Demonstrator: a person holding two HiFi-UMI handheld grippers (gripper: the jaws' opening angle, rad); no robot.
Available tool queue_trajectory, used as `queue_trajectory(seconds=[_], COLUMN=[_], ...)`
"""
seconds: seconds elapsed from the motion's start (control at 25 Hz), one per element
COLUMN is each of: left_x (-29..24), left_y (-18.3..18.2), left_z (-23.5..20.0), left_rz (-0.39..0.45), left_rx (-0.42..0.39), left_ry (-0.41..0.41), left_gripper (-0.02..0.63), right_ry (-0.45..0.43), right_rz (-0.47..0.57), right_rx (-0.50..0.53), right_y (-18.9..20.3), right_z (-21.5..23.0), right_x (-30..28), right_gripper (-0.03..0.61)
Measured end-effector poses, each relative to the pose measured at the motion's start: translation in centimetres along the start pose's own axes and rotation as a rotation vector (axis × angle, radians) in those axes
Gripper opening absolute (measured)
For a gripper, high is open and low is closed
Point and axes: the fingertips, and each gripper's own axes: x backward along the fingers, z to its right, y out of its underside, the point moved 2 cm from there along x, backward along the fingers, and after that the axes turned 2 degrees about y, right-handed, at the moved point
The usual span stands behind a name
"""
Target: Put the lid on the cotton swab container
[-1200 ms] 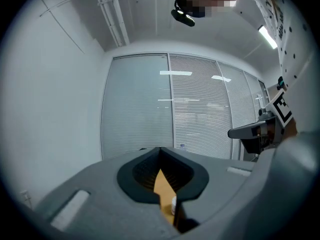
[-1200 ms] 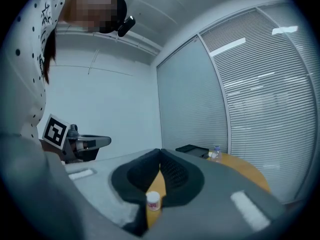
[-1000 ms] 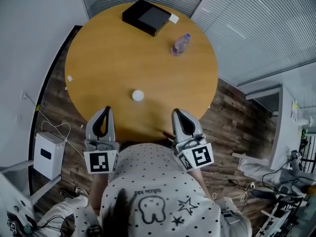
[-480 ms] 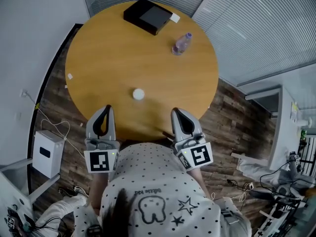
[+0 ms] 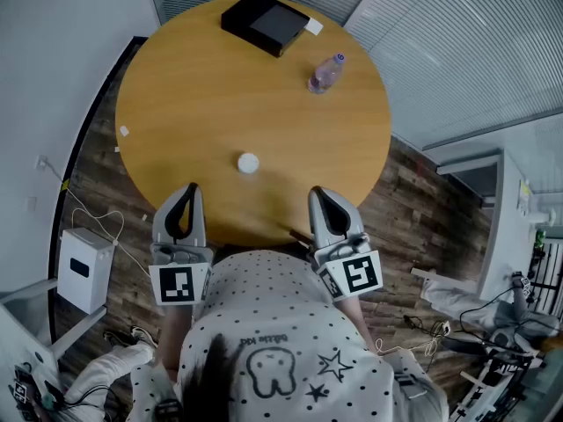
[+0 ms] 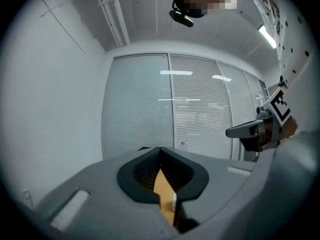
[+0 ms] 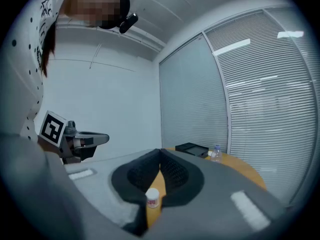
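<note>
Jaws: both clenched, gripping nothing | left gripper (image 5: 191, 190) and right gripper (image 5: 315, 193) are hovering at the table's (image 5: 193, 104) near edge, unmoved this past second | cotton swab container (image 5: 248, 163) is standing just beyond, between them, its lid (image 7: 152, 192) seemingly sitting on it.

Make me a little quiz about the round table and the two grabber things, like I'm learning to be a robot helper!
1. True or false: the left gripper and the right gripper are both shut with nothing between their jaws.
2. In the head view, does the water bottle stand left or right of the black box?
3. Which thing on the round table is nearest the grippers?
A. black box
B. water bottle
C. small white container

Key: 1 true; 2 right; 3 C.
</note>
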Motion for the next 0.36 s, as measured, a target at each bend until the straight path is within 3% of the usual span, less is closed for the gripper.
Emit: queue_trajectory(seconds=[0.16,0.36], left_x=[-0.36,-0.51], left_y=[0.33,0.17], left_z=[-0.24,-0.12], left_rz=[-0.007,-0.015], left_rx=[-0.009,0.035], left_ry=[0.008,0.021], left_gripper=[0.011,0.011], right_ry=[-0.005,-0.008], right_rz=[-0.006,-0.005], right_rx=[0.003,0.012], right_y=[0.03,-0.15], right_z=[-0.28,-0.64], right_x=[-0.45,-0.73], right_gripper=[0.005,0.005])
